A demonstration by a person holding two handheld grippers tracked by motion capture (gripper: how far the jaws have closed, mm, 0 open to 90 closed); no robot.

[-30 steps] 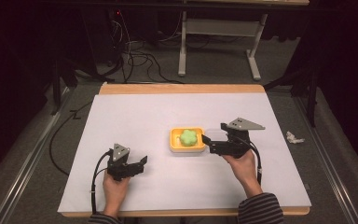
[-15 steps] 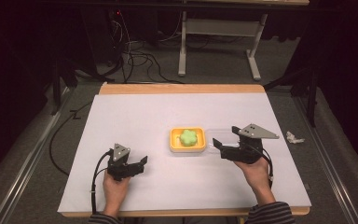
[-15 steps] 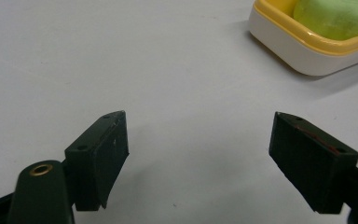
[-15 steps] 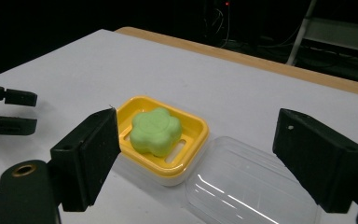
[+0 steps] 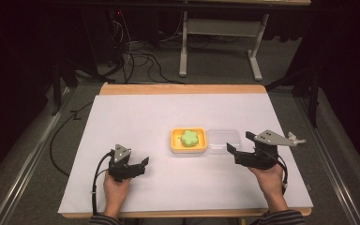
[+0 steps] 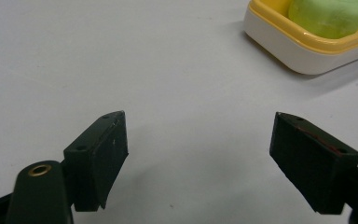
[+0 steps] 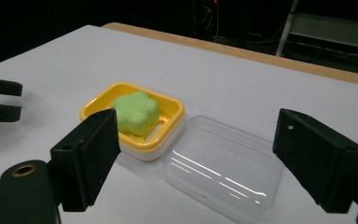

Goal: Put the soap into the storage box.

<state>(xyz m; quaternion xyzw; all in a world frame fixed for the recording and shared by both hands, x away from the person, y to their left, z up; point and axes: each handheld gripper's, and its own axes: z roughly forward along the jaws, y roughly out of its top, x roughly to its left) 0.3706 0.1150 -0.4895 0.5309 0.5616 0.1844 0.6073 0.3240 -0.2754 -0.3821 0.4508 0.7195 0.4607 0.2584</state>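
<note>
A yellow soap dish sits mid-table with a green flower-shaped soap in it. A clear plastic lid lies flat against the dish's right side. My right gripper is just right of the lid, jaws open wide and pointing at it, with nothing held. My left gripper rests on the table, left of and nearer than the dish. It is open and empty, and is also seen far off in the right gripper view.
The white table top has a wooden far edge. A small white object lies by the table's right edge. Cables and a desk frame stand on the floor beyond.
The right gripper has drawn back to the right, away from the dish, and the clear lid now shows beside the dish. The left gripper has stayed put.
</note>
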